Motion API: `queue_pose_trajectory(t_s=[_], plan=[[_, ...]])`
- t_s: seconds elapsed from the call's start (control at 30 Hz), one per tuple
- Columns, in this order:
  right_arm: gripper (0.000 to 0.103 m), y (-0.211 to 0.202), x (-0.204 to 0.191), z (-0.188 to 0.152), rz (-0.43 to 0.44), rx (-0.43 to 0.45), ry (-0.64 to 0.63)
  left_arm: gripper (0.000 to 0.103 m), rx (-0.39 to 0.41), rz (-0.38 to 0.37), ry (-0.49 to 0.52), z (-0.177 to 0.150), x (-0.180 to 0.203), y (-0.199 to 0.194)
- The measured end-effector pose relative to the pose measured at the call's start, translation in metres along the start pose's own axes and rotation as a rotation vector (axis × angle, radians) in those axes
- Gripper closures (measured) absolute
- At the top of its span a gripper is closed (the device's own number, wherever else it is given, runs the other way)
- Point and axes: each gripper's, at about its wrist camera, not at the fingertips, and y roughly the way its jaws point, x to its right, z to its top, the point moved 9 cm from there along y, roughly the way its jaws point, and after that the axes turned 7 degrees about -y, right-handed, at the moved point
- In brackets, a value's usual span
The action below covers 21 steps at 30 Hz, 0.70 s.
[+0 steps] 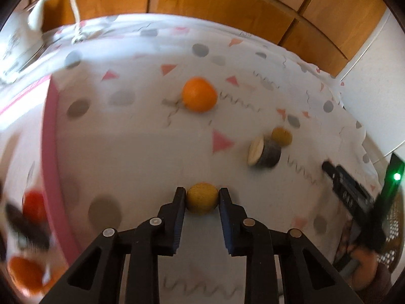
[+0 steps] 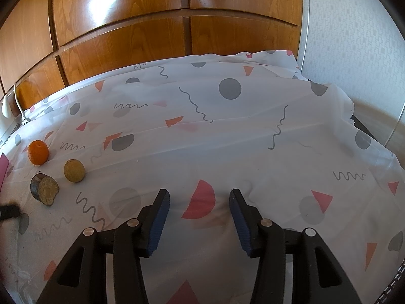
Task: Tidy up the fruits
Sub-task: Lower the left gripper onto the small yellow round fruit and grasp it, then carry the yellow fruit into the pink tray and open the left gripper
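Note:
My left gripper (image 1: 202, 197) is shut on a small yellow-brown round fruit (image 1: 202, 201) and holds it over the patterned cloth. Beyond it lie an orange (image 1: 200, 94), a dark cut fruit half with a pale face (image 1: 264, 152) and another yellow-brown round fruit (image 1: 281, 136). A pink-rimmed container (image 1: 52, 152) at the left holds a red fruit (image 1: 34, 204) and an orange fruit (image 1: 25, 273). My right gripper (image 2: 200, 200) is open and empty over the cloth. In its view the orange (image 2: 38, 152), the yellow-brown fruit (image 2: 74, 170) and the cut half (image 2: 45, 188) lie at far left.
A white cloth with grey dots and pink triangles (image 2: 227, 136) covers the table. Wooden cabinet doors (image 2: 121, 30) stand behind it. A white cable and plug (image 1: 38, 12) hang at the back left. The right gripper's body (image 1: 354, 195) shows at the right of the left wrist view.

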Motion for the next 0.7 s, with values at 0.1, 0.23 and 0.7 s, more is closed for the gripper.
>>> queue_pose_trajectory(t_s=[0.1, 0.23, 0.7], plan=[[0.053, 0.0, 0.0, 0.0, -0.004, 0.0, -0.003, 0.076, 0.011, 0.006, 0.001, -0.011, -0.003, -0.006], [0.053, 0.0, -0.001, 0.0, -0.009, -0.001, -0.009, 0.075, 0.024, 0.027, 0.034, -0.016, -0.003, -0.005], [0.053, 0.0, -0.002, -0.001, -0.013, -0.001, -0.01, 0.077, 0.043, 0.021, 0.05, -0.028, -0.005, -0.017]])
